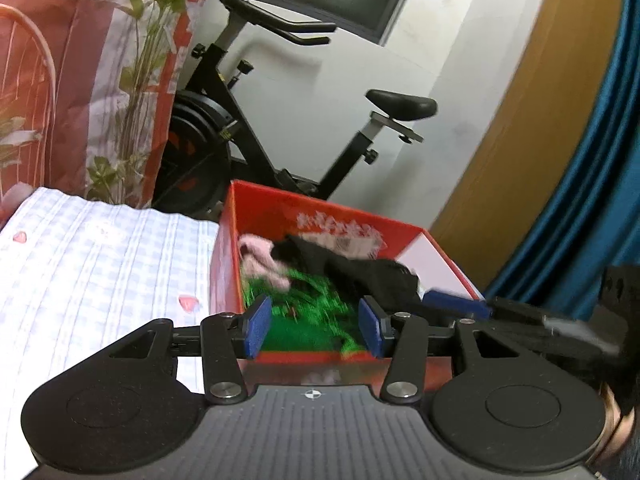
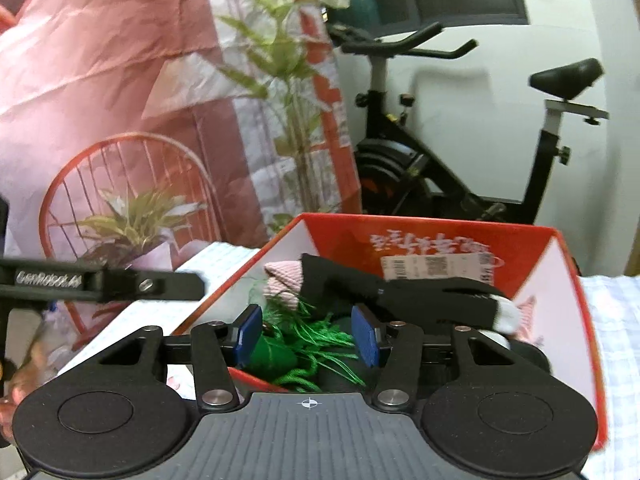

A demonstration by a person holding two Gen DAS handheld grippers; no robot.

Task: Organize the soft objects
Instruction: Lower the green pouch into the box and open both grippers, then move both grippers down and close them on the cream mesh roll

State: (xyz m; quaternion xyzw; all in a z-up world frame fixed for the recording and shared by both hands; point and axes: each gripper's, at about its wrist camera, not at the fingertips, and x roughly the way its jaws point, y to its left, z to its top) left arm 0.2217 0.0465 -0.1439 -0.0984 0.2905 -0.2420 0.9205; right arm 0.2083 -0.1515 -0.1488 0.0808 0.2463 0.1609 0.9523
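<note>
Bedroom with black exercise bike (image 1: 280, 120) behind; we see red cardboard box (image 1: 280, 208) on checked bedsheet (image 1: 100, 260), holding pink knit sock (image 1: 260, 260), black glove (image 2: 400, 292), green tassel yarn (image 2: 312, 344). Left gripper (image 1: 314, 324) and right gripper (image 2: 306, 334) jaws part open, empty, over box.

Red box (image 2: 440, 236) — pink knit (image 2: 286, 276), black glove (image 2: 420, 292), green tassels (image 2: 316, 344) piled inside

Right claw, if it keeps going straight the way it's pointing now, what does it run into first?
Most likely the green tassel pile in the red box: it shows right between the open right claw pads. The black glove lies just beyond and slightly right. Depth is hard to judge here.
</note>
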